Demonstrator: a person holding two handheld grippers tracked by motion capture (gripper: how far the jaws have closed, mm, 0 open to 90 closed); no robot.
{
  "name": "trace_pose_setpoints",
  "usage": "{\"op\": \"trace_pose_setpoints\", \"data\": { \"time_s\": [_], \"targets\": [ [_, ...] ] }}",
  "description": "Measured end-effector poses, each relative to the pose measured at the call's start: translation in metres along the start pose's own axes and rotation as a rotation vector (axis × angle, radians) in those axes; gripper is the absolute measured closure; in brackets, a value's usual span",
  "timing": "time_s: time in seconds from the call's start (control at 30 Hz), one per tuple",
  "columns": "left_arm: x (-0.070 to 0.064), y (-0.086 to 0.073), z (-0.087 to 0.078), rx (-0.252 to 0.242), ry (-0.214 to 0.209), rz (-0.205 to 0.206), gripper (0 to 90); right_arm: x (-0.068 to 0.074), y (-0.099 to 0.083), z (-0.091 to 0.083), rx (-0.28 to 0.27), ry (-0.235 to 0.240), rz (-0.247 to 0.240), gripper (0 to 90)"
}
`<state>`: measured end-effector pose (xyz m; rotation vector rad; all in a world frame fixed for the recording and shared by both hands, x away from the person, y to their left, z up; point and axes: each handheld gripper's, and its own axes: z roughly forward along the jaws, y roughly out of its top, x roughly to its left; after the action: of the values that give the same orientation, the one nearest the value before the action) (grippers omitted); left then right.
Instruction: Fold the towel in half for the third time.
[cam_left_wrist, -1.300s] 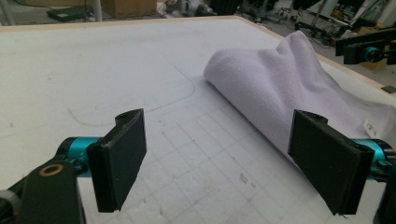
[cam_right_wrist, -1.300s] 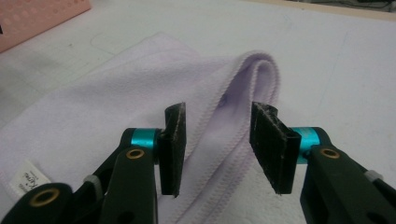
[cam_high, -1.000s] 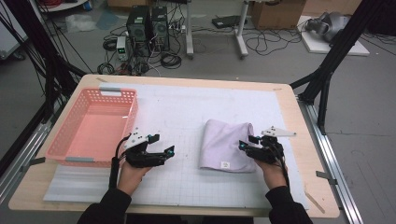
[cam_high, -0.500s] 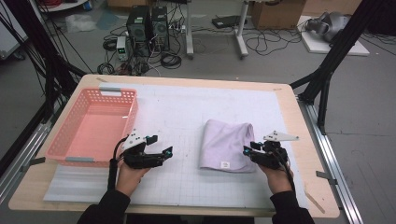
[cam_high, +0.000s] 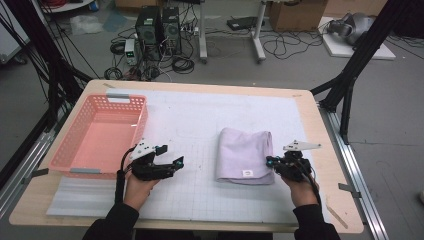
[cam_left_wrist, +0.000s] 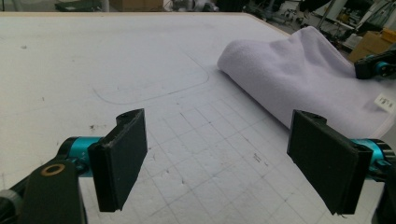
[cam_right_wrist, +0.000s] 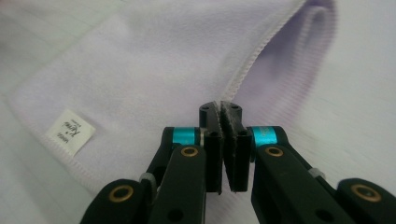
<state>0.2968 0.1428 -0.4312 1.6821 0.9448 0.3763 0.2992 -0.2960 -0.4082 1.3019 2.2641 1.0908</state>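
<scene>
Pink basket (cam_high: 97, 135) sits at the worktop's (cam_high: 200, 110) left edge, long side running front to back, nothing visible inside. Just right of its front corner, the left gripper (cam_high: 169, 159) hovers over the white gridded mat (cam_high: 190, 190), jaws wide apart, holding nothing; in the left gripper view they point across bare mat toward the towel (cam_left_wrist: 299, 79).

Folded lilac towel (cam_high: 246, 155) lies flat, right of centre, toward the front edge; small white label (cam_high: 246, 173) near its front hem. The towel and the basket are well apart.

Right gripper (cam_high: 270, 161) is at the towel's right front corner. In the right gripper view its jaws are pressed together on the stitched hem (cam_right_wrist: 243, 74) of the towel, pinching the edge.
</scene>
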Motion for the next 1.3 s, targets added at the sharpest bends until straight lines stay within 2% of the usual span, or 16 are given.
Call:
{"op": "trace_pose_setpoints", "data": {
  "time_s": [0.1, 0.17, 0.2, 0.3, 0.37, 0.4, 0.43, 0.5, 0.6, 0.63, 0.77, 0.9, 1.03, 1.23, 1.27, 1.3],
  "targets": [
    [0.000, 0.000, 0.000, 0.001, 0.001, 0.001, 20.4, -0.009, -0.005, -0.003, 0.067, -0.029, 0.030, 87.4],
    [0.000, 0.000, 0.000, 0.002, 0.000, 0.000, 20.4, -0.015, -0.010, 0.001, 0.150, 0.006, 0.078, 85.8],
    [0.000, 0.000, 0.000, 0.004, -0.001, 0.000, 20.4, -0.017, -0.011, 0.003, 0.162, 0.012, 0.083, 80.9],
    [0.000, 0.000, 0.000, 0.009, 0.002, 0.001, 20.4, -0.019, -0.009, -0.003, 0.096, -0.030, 0.092, 63.0],
    [0.000, -0.001, 0.001, 0.011, 0.003, 0.000, 20.5, -0.018, -0.005, -0.009, 0.021, -0.072, 0.075, 53.7],
    [0.000, -0.001, 0.001, 0.011, 0.003, 0.000, 20.5, -0.018, -0.005, -0.009, 0.021, -0.072, 0.075, 53.7],
    [0.000, -0.001, 0.001, 0.013, 0.000, -0.002, 20.5, -0.016, -0.002, -0.013, -0.055, -0.070, 0.062, 50.3],
    [0.000, -0.001, 0.001, 0.012, 0.000, -0.002, 20.6, -0.009, 0.003, -0.012, -0.118, -0.057, 0.031, 45.2],
    [0.001, 0.000, 0.000, 0.009, 0.000, -0.006, 20.6, 0.001, 0.012, -0.004, -0.172, -0.024, -0.006, 40.4],
    [0.001, 0.000, 0.000, 0.006, 0.001, -0.003, 20.6, 0.005, 0.014, 0.001, -0.174, -0.018, -0.016, 38.9],
    [0.002, 0.000, -0.001, 0.003, 0.005, -0.011, 20.6, 0.025, 0.024, 0.024, -0.120, 0.026, -0.100, 40.4],
    [0.002, 0.000, -0.001, 0.005, 0.002, -0.008, 20.6, 0.046, 0.035, 0.054, -0.018, 0.046, -0.196, 43.0],
    [0.003, 0.000, -0.002, 0.005, 0.004, -0.013, 20.6, 0.060, 0.042, 0.080, 0.088, 0.053, -0.253, 45.4],
    [0.004, 0.000, -0.001, 0.010, 0.008, -0.015, 20.7, 0.069, 0.047, 0.084, 0.104, 0.060, -0.316, 46.6],
    [0.004, 0.000, -0.001, 0.010, 0.008, -0.015, 20.8, 0.069, 0.049, 0.082, 0.105, 0.062, -0.319, 44.5],
    [0.004, 0.000, -0.001, 0.008, 0.009, -0.014, 20.9, 0.068, 0.051, 0.079, 0.079, 0.062, -0.300, 41.2]
  ]
}}
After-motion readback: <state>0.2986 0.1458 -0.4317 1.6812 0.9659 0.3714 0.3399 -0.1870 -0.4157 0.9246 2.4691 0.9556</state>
